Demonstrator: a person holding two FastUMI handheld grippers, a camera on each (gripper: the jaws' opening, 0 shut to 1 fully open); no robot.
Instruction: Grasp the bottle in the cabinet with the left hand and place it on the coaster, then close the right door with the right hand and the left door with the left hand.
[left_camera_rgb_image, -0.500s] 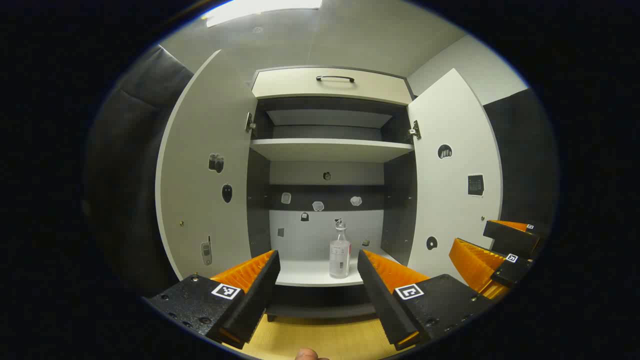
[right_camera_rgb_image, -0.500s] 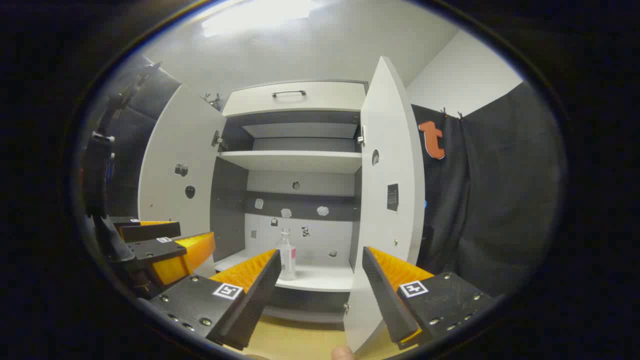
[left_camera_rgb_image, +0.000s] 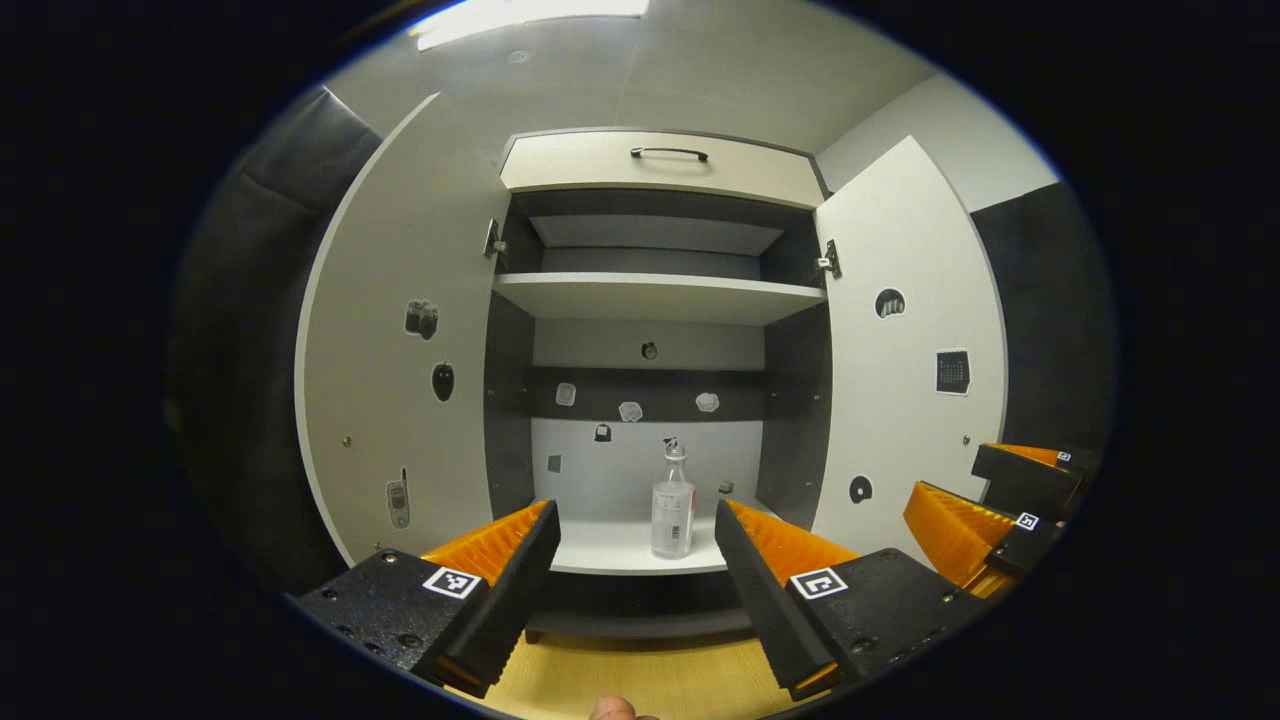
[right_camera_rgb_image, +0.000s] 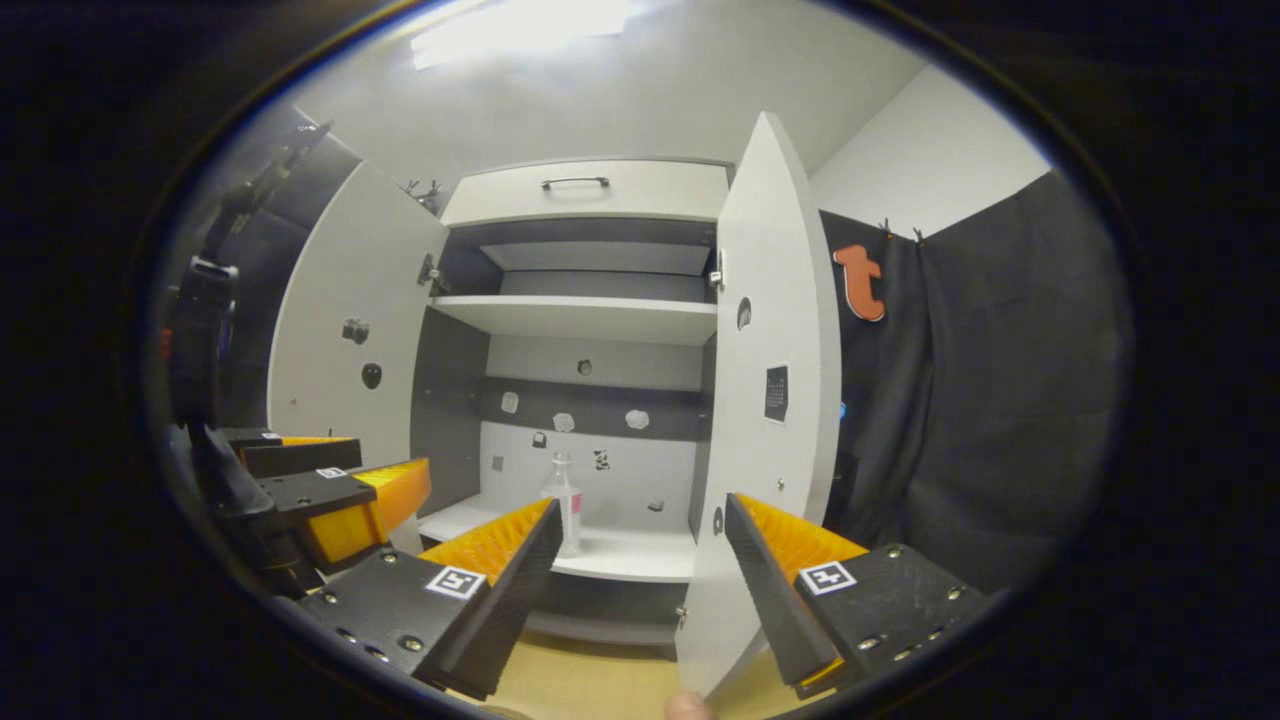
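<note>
A clear bottle (left_camera_rgb_image: 673, 505) with a white label stands upright on the lower shelf (left_camera_rgb_image: 610, 550) of the open cabinet, toward its front. My left gripper (left_camera_rgb_image: 635, 570) is open and some way short of the shelf, with the bottle seen between its fingers. In the right gripper view the bottle (right_camera_rgb_image: 562, 492) is partly hidden behind one finger. My right gripper (right_camera_rgb_image: 640, 570) is open and empty, close to the edge of the right door (right_camera_rgb_image: 770, 400). Both doors are swung wide open: the left door (left_camera_rgb_image: 400, 350) and the right door (left_camera_rgb_image: 910, 340).
An empty upper shelf (left_camera_rgb_image: 655, 295) and a drawer with a dark handle (left_camera_rgb_image: 668, 153) sit above. The other gripper shows open at the side of each view: right gripper (left_camera_rgb_image: 945, 480), left gripper (right_camera_rgb_image: 385, 465). A wooden floor (left_camera_rgb_image: 640, 675) lies below. Black cloth (right_camera_rgb_image: 980, 400) hangs to the right.
Both views have shifted slightly: the cabinet looks a little larger and the bottle sits a touch higher and more to the left. Both grippers remain open.
</note>
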